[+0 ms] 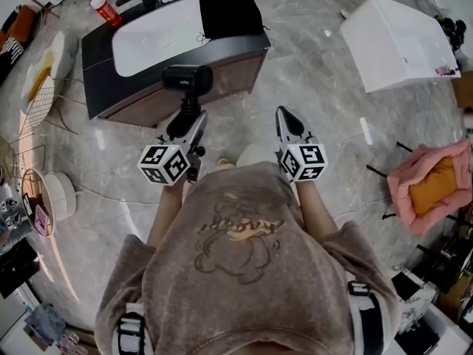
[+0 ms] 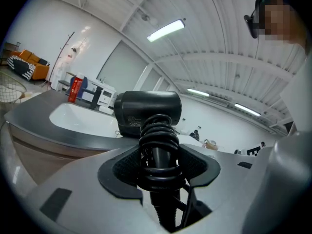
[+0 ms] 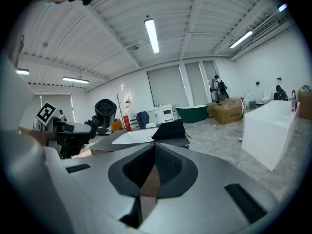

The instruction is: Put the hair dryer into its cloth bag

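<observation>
Grey marble floor (image 1: pixel 318 87) with a dark vanity tabletop (image 1: pixel 100 50) carrying a white basin (image 1: pixel 148 35); white tub (image 1: pixel 399 43) off to the right. Black cloth bag (image 1: pixel 229 7) lies on the tabletop's right end, just beside the basin and well apart from the hair dryer (image 1: pixel 188 78), which is up off the surface at the vanity's near edge. Holding it, the left claw (image 1: pixel 186 124) is clamped on the dryer's handle over the coiled cord (image 2: pixel 157 135), head up; the right claw (image 1: pixel 288 117) is closed tight with nothing in it, beside the left over the floor.
</observation>
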The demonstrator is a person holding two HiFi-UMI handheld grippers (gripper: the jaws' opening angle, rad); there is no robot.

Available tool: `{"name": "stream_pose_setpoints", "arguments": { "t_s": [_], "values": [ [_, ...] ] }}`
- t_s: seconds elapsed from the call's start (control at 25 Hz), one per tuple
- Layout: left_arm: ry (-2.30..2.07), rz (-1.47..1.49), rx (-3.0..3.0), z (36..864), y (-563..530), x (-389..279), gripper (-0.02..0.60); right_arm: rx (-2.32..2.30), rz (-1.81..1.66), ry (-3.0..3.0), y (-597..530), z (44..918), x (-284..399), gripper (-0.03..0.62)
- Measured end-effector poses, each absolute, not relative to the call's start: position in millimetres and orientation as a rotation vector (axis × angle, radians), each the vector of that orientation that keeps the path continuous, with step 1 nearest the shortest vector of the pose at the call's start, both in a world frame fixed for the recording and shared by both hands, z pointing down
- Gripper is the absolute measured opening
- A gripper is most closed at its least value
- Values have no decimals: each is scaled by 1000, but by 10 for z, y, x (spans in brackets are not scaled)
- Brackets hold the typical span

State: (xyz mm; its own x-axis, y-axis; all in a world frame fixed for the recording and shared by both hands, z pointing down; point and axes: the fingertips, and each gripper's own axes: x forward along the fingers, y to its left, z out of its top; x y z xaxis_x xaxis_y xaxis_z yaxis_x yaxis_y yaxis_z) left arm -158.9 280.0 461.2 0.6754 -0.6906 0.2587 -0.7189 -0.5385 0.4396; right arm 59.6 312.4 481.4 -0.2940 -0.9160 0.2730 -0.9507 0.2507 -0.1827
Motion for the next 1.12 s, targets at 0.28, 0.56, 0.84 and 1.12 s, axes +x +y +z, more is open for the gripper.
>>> {"name": "stream_pose_setpoints", "arguments": {
  "t_s": [0.28,0.56,0.84,1.12],
  "values": [
    [-1071,97,2379,4675,2620,-1649,247,1810,505,-2385,2990,4867,483,2],
    [-1060,100,2373,4741,2275,-1646,247,1799,500,-2385,2574,4886,469,2],
    [-1045,106,2349,4780,1740,-1462,247,1770,547,-2421,1968,4870,621,2],
    [-1072,125,2323,4751,986,-1269,247,1709,560,-2464,1114,4832,820,2]
  ]
}}
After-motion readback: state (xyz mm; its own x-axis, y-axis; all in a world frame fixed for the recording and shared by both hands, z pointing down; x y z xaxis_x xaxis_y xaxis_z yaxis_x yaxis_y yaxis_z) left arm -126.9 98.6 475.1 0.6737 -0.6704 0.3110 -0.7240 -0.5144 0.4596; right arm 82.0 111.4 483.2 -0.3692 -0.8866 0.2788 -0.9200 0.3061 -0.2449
